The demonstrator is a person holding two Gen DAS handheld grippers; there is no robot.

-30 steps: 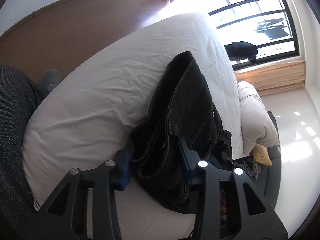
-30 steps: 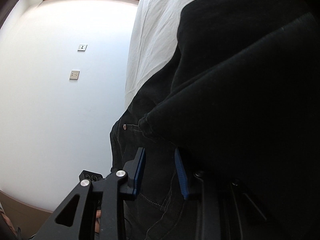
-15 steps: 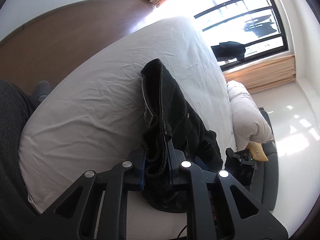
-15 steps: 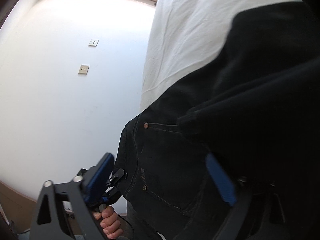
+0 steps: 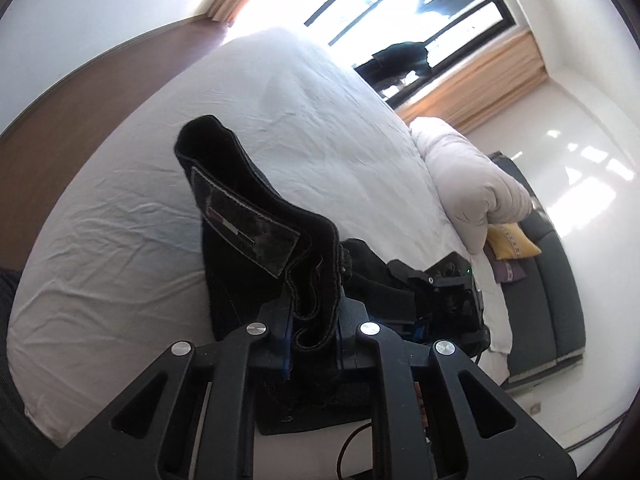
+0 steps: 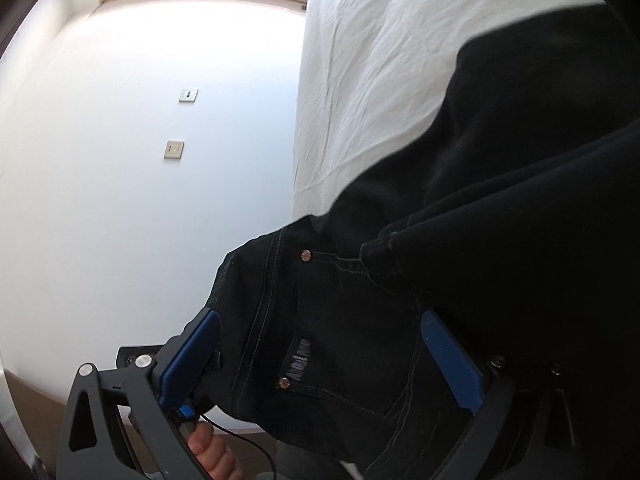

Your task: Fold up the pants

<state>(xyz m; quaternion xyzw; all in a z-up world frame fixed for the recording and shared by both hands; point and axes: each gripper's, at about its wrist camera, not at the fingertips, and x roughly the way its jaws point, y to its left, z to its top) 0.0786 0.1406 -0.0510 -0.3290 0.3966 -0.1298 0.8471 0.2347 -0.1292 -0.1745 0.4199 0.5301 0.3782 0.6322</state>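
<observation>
- The left claw is clamped on a bunched edge of the pants, the waistband as far as I can judge, at bottom centre of the left view.
- From that claw the cloth rises up and to the left, its long axis leaning toward the upper left of the frame, ending in a rounded top edge over the bed.
- The right claw stands wide apart at the bottom of the right view, with the pants lying between its blue pads but not pinched.
- In my view the left claw is the one in charge of the cloth; the right would have to close on the fabric between its pads before the two can carry a fold together.
- The pants are black denim with pale stitching, copper rivets and a small woven tab; a grey patch shows on the raised part.
- They hang partly lifted off the white bed, near its lower edge, with more dark cloth filling the right side of the right view; how that part lies is hard to tell.
</observation>
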